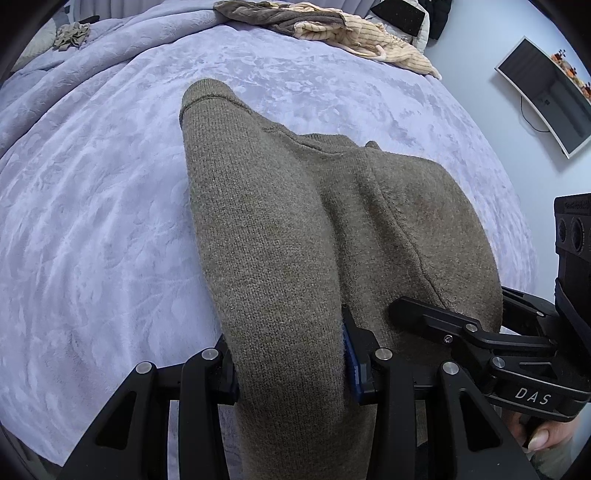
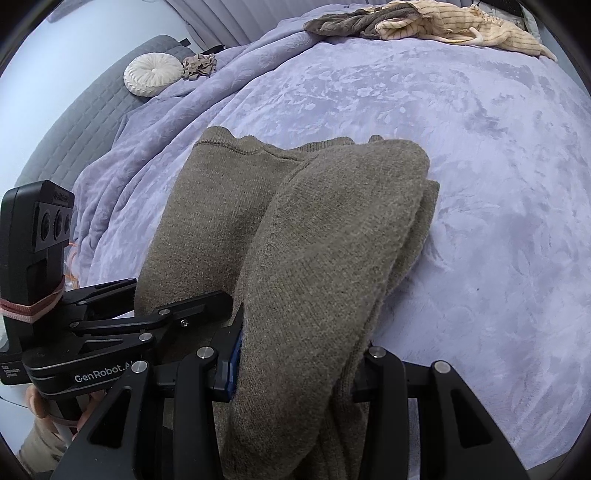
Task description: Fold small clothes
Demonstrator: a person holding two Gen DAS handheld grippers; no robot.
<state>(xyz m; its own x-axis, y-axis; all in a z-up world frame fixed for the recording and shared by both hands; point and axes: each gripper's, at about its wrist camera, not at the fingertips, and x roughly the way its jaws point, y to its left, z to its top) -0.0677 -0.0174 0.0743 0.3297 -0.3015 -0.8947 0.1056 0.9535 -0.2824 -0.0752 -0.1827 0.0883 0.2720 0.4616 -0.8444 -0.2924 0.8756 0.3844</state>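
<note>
Right wrist view: both tongs (image 2: pixel 291 373) (image 1: pixel 291 373) clamp the olive sweater (image 2: pixel 295 236); striped clothes (image 2: pixel 461 26) lie far across the blanket (image 2: pixel 498 184).

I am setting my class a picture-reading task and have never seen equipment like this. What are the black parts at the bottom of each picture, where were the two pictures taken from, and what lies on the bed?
No robot here: a person holds a hand-held two-finger clamp in each hand, and each clamp carries a wide-angle camera looking along its fingers. One picture comes from the left gripper, the other from the right gripper. Both are closed on the near edge of one brown knitted garment, partly folded on a lilac blanket. Each view also shows the other gripper beside it. At the far edge lies a pile of unfolded clothes; a round white cushion sits farther left.
</note>
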